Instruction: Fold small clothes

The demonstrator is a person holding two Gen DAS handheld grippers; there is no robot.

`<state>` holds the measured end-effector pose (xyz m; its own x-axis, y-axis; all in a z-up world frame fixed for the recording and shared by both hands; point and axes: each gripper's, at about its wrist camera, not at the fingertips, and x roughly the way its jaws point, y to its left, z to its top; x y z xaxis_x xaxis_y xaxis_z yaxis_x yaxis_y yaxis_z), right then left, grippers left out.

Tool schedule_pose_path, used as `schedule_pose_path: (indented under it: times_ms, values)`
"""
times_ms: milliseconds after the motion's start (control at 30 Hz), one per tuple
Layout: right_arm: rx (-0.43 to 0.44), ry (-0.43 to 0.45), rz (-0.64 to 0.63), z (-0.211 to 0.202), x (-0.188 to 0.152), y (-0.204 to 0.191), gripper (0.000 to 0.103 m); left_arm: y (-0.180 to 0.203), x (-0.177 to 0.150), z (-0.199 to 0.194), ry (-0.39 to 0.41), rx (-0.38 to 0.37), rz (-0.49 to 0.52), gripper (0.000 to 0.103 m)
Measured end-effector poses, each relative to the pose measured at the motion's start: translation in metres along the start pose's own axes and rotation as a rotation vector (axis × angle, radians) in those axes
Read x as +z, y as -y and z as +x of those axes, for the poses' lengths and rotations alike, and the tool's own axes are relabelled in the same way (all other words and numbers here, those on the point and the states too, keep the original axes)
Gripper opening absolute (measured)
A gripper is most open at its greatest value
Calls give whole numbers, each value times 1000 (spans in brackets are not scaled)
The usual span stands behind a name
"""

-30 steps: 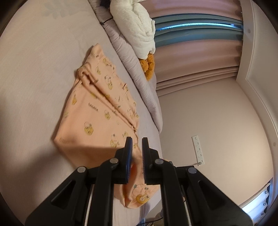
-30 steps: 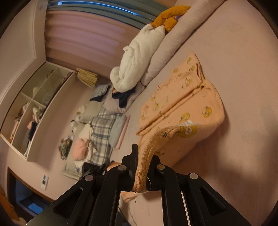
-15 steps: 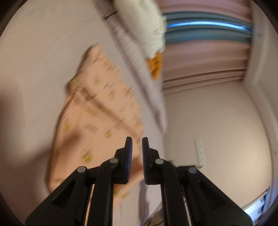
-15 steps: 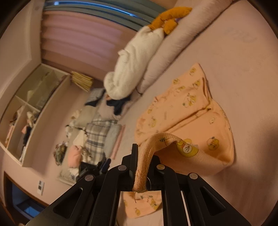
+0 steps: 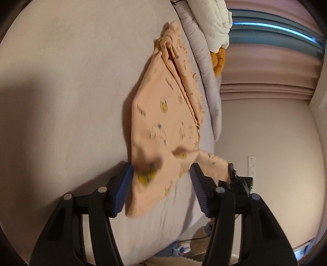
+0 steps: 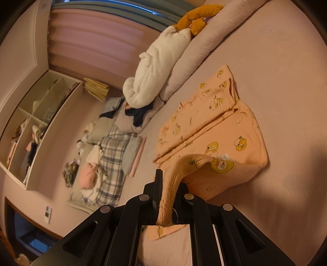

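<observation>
While the left tongs (image 5: 161,184) spread their jaws, a near corner of the peach garment (image 5: 165,114) lies between the blue pads (image 5: 122,190), not pressed by either; the opening looks meant to take that corner for the next fold. Nearest the right camera, the right tongs (image 6: 168,204) are clamped on the ribbed hem (image 6: 173,184), which arches up out of the jaws and keeps that edge lifted off the bed (image 6: 276,61). Holding 1 edge up while the other hand reaches in probably keeps the cloth taut enough to fold cleanly.

Beyond the tongs, the garment lies on the bed, partly folded, with a crease running along its length and yellow cartoon ducks printed over it. Small printed words sit among the ducks, and a white tag (image 6: 223,157) shows by the hem, but neither can be read.

Farther off, a long pillow (image 6: 206,45) lines the bed's edge, with a white blanket (image 6: 155,67) and an orange plush (image 6: 196,19) on it. Past that hang pink curtains (image 6: 98,43).
</observation>
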<state>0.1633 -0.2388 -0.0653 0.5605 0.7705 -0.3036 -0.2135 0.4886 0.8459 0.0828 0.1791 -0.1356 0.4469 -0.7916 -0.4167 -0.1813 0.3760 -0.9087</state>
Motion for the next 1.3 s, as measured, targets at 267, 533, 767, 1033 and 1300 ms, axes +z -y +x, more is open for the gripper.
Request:
schedule_pose_path:
  times_ms: [267,533,767,1033,1300]
  values:
    - [-3,6,27,2,-4,7,9,2,-6,21,-31,-20,22,58]
    - [-7,-4,29,-2,-9,7,9,1,-25,57,-176,-114,-10,3]
    - [7,-6,34,-5,-11,9,9,29,11,30,31,-295,10,2]
    - [49,1,-17,10,7,-8,9,76,53,41,52,-380,110,2]
    - [66,59,-81,31,60,-21,9,108,115,49,129,-419,150,2]
